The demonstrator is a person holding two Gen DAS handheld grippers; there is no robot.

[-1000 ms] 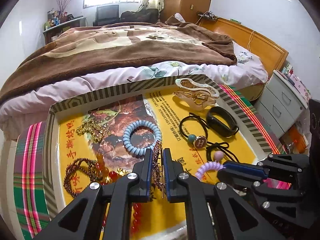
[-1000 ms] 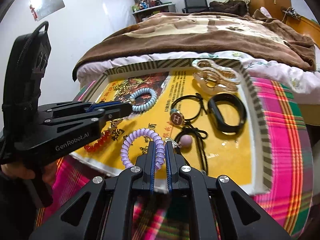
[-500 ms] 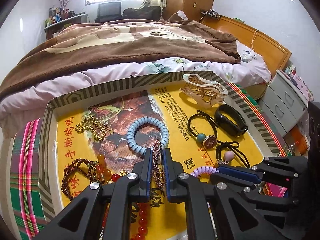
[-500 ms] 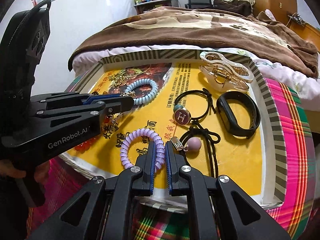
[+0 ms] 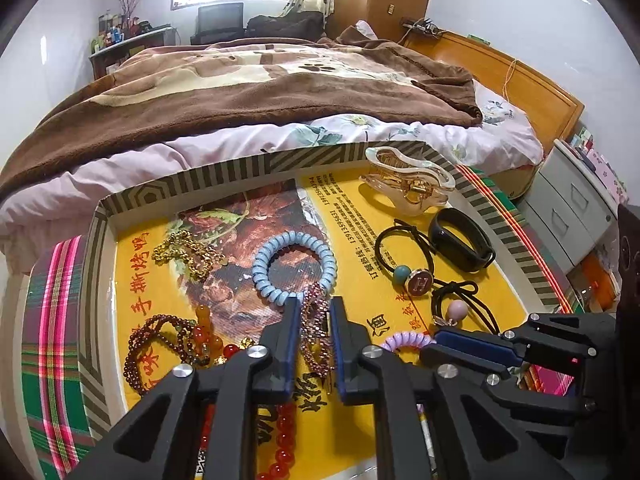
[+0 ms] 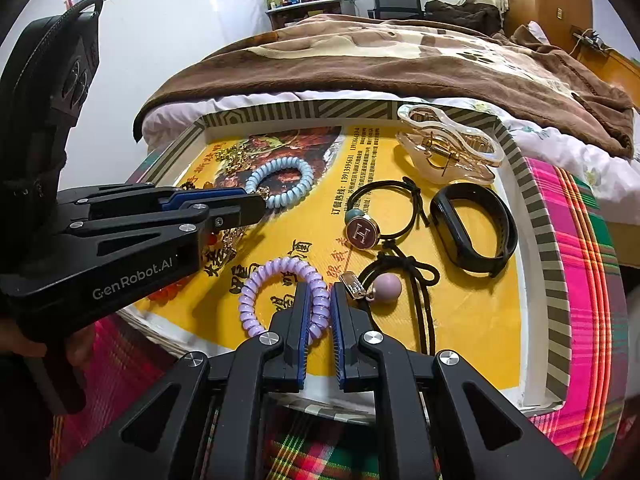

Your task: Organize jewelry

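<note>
A shallow yellow box tray (image 5: 120, 208) (image 6: 556, 248) holds the jewelry. My left gripper (image 5: 314, 312) is shut on a pink-purple beaded chain (image 5: 316, 332) that hangs between its fingers, just in front of a blue coil hair tie (image 5: 294, 266) (image 6: 280, 180). My right gripper (image 6: 319, 300) is shut on a purple coil hair tie (image 6: 280, 292) (image 5: 404, 340) at the tray's near edge. A black hair tie with an H charm (image 6: 362, 232), one with a pink bead (image 6: 386, 288), a black band (image 6: 474, 228) and a clear claw clip (image 6: 448, 148) lie on the right.
A gold chain (image 5: 186, 252), dark red bead bracelet (image 5: 160, 344) and orange-red beads (image 5: 280, 436) lie at the tray's left. The tray rests on a plaid cloth (image 6: 592, 280). A bed with a brown blanket (image 5: 260, 88) lies behind, grey drawers (image 5: 572, 208) at right.
Both grippers have moved forward over the tray, still holding the chain and the purple coil. The items look nearer and larger.
</note>
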